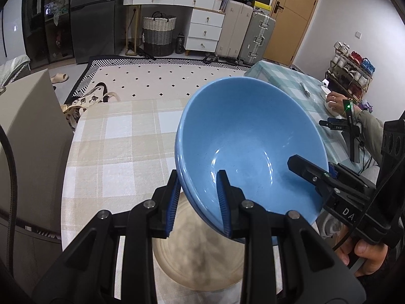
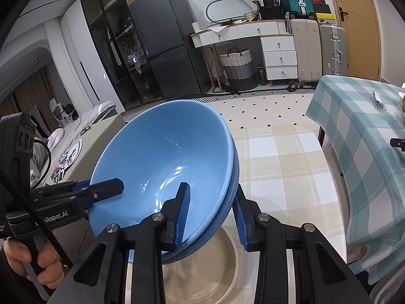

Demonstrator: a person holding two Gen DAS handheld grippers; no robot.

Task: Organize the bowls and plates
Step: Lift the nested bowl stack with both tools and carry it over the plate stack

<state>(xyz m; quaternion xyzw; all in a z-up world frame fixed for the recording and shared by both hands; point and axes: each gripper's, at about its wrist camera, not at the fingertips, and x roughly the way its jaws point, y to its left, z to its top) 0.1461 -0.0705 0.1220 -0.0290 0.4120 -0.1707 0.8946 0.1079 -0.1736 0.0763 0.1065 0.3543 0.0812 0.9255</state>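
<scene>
Surface: beige checked cloth; patterned rug beyond at 12 o'clock.
Bowls: two nested blue bowls, tilted, above beige plate.
Left gripper: pinching rim.
Right gripper: pinching opposite rim.

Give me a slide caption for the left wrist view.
Both hand-held grippers clamp the tilted blue bowl's rim above a beige plate.

- I'm seeing even, soft indoor light — small glints are showing inside the blue bowl.
- Fisheye edges are bending, corners darkening.
</scene>
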